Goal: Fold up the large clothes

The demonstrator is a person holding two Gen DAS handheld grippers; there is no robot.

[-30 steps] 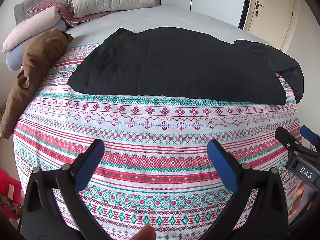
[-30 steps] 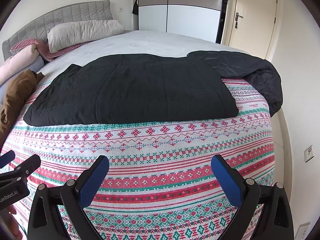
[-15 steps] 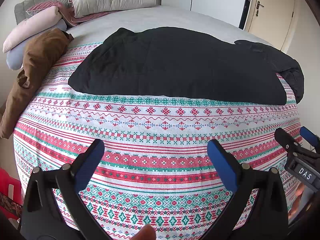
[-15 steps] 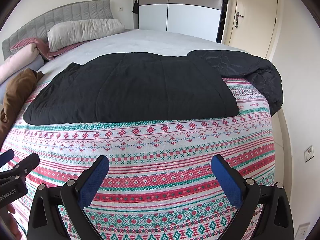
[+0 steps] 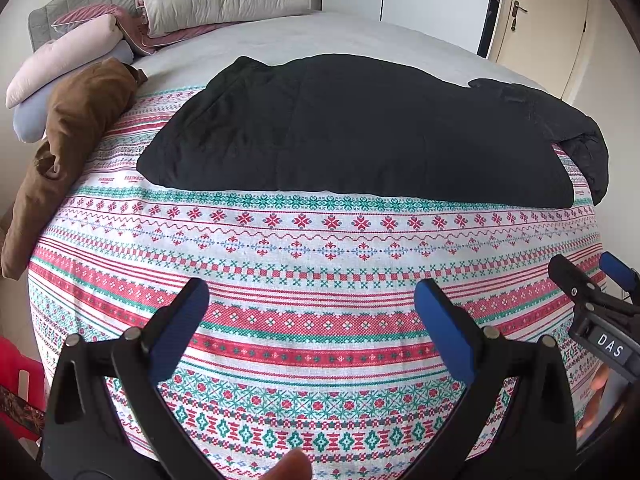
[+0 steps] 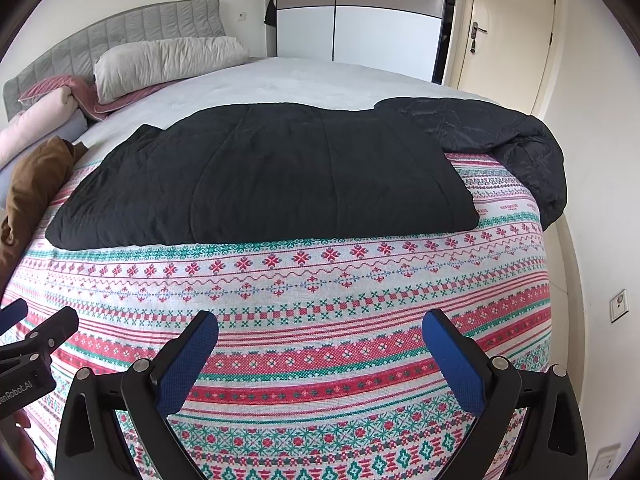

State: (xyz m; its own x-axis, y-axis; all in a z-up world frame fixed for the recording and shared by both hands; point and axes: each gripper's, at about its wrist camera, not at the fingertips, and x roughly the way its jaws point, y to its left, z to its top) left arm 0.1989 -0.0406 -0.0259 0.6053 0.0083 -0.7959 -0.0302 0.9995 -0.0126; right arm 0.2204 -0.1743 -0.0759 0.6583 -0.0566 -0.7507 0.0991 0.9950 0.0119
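A large black quilted garment [image 5: 352,132] lies flat across the middle of the bed, folded into a long band; it also shows in the right wrist view [image 6: 264,172]. Its bunched end [image 6: 520,148] hangs over the bed's right edge. My left gripper [image 5: 312,300] is open and empty, well short of the garment, above the patterned cover [image 5: 304,256]. My right gripper [image 6: 320,332] is open and empty too, at about the same distance. Each gripper shows at the edge of the other's view.
The patterned red, green and white cover [image 6: 304,300] spans the near half of the bed. A brown garment [image 5: 68,136] lies along the left edge. Pillows [image 5: 208,0] and a grey headboard [image 6: 132,36] are at the far left. A wardrobe [image 6: 360,20] and door [image 6: 504,28] stand behind.
Both grippers have drifted very slightly; the garment sits a touch lower in the views. Nothing was taken hold of or let go.
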